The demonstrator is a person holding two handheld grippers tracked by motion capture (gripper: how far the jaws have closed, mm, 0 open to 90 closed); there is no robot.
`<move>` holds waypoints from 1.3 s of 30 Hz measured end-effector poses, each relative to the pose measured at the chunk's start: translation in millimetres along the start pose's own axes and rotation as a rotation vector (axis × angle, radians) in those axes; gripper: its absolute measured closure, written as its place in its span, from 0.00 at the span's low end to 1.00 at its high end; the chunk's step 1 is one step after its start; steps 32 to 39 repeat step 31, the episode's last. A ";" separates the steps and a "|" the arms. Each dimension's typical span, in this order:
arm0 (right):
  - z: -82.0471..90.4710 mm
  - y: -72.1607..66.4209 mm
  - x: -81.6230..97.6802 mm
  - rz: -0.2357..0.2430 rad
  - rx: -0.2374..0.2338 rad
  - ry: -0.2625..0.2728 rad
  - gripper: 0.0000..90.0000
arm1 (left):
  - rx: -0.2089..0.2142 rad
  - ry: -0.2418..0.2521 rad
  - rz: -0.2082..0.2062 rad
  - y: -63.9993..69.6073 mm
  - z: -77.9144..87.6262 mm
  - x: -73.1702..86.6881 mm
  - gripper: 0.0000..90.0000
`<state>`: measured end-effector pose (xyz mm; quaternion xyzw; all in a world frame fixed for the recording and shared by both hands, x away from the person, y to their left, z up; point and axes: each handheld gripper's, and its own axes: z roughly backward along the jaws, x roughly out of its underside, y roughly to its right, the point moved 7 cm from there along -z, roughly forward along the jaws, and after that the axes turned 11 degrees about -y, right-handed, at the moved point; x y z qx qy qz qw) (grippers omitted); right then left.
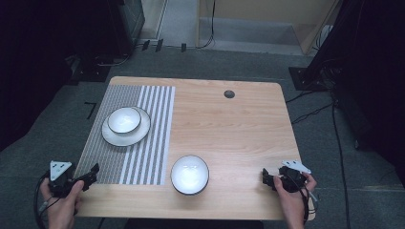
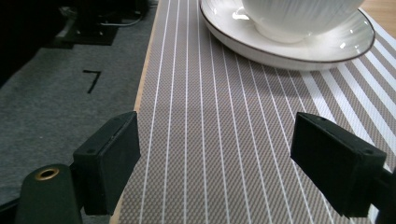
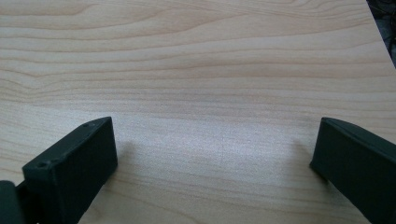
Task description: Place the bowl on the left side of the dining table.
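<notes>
A grey striped placemat [image 1: 119,162] covers the left part of the wooden table [image 1: 229,129]. On it lies a white plate [image 1: 112,139] with a small white bowl [image 1: 124,119] standing in it. A second white bowl [image 1: 189,174] sits on bare wood near the front edge, just right of the mat. My left gripper [image 1: 93,172] hovers open at the mat's front left corner, nothing between its jaws. In the left gripper view the open left gripper [image 2: 215,144] points along the placemat [image 2: 210,93] toward the plate [image 2: 327,46] and bowl [image 2: 289,18]. My right gripper [image 1: 266,177] is open over bare wood [image 3: 196,70] at the front right.
A round cable hole [image 1: 229,93] lies near the table's far edge. The table's left edge [image 2: 140,93] runs beside my left jaw, with grey carpet and a black floor mark [image 2: 92,79] beyond it. Dark stands and cables [image 1: 310,112] surround the table.
</notes>
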<state>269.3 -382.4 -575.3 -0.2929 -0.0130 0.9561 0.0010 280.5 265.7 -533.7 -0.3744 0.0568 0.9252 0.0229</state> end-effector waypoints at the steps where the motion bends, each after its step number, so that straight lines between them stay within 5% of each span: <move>1: 0.0 -0.1 0.0 -0.001 -0.001 -0.001 0.00 | 0.006 -0.009 0.004 -2.9 0.1 3.8 0.17; 11: -0.3 -0.3 -0.5 0.005 -0.003 -0.001 0.00 | 0.009 -0.071 -0.006 -2.8 -12.6 17.9 0.17; 17: -0.3 -0.3 -0.5 0.005 -0.003 -0.001 0.00 | -0.019 -0.116 -0.061 1.6 -16.8 25.9 0.17; 39: -0.4 -0.5 -0.6 0.008 -0.006 -0.001 0.00 | -0.046 -0.118 -0.077 2.6 -19.2 26.2 0.16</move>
